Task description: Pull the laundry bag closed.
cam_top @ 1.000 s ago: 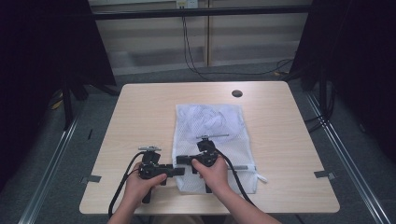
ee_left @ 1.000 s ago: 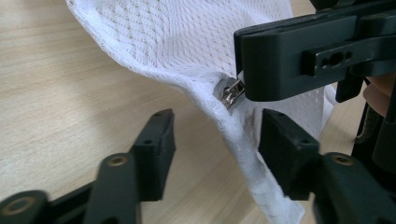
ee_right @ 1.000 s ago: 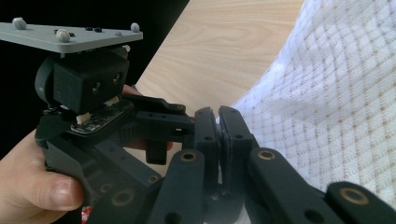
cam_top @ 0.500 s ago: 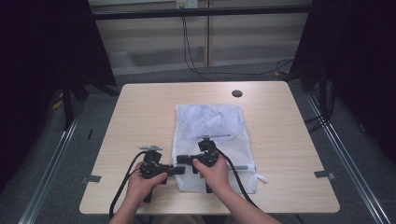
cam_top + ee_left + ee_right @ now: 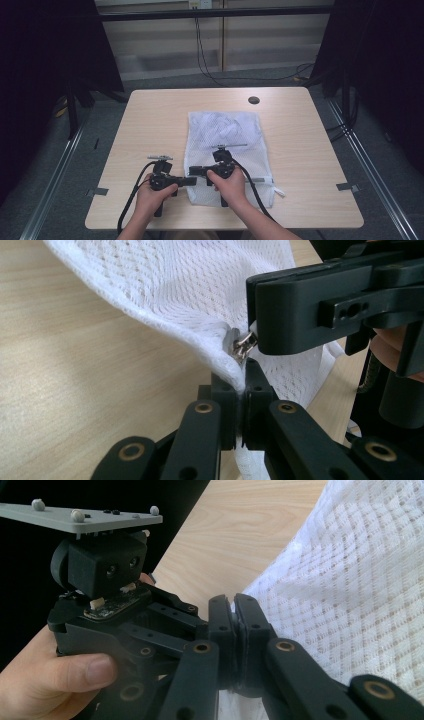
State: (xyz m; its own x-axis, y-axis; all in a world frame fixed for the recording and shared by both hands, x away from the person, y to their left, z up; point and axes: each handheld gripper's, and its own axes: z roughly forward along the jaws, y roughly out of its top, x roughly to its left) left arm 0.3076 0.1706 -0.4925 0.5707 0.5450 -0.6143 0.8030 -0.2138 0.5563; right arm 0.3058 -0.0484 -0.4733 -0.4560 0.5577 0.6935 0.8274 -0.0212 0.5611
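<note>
My left gripper [image 5: 243, 390] has just closed on the mesh bag's [image 5: 200, 295] edge, below the zipper pull [image 5: 243, 346]; a second ago it gaped. Right gripper [image 5: 235, 615] stays clamped on the bag.

A white open-weave mesh cloth bag [image 5: 227, 150] with a shiny metal zip pull [image 5: 243, 345] lies on a matt pale wood-grain table [image 5: 150, 120].

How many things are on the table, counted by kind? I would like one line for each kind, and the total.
White mesh bag: 1
Metal zipper pull: 1
Black grippers, left gripper and right gripper: 2
Total: 4
</note>
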